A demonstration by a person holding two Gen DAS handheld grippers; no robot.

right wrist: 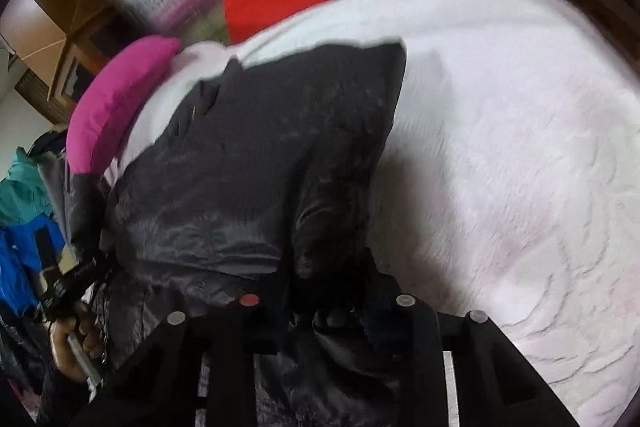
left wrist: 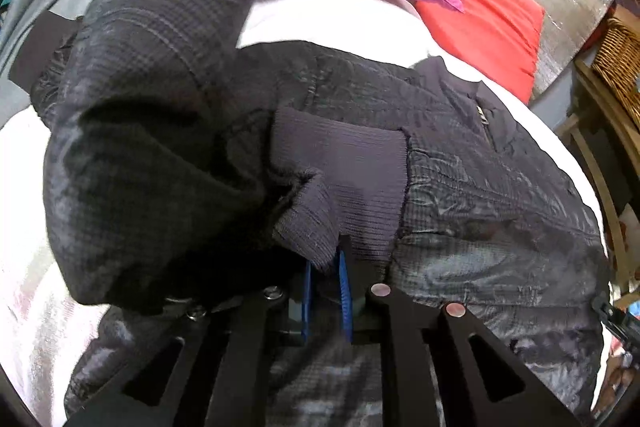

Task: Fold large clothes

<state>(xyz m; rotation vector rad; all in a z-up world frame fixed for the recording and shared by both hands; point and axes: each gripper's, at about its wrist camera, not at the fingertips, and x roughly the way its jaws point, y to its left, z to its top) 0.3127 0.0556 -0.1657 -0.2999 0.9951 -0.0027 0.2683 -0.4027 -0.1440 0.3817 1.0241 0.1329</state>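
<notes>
On top of the white bedspread [right wrist: 520,147] lies the dark jacket [left wrist: 460,167], spread flat for folding. Left gripper [left wrist: 326,279] is clenched on the ribbed cuff [left wrist: 320,227], probably to carry the sleeve across the body. Right gripper [right wrist: 328,311] looks pinched on the jacket's edge, though blur makes it hard to say for sure.

No readable text anywhere

Neither wrist view carries a legible word, label, brand or number. The dark jacket [left wrist: 460,155] shows only a small metal zip pull near its chest, too small to show any marking, and the right wrist view is blurred.
</notes>
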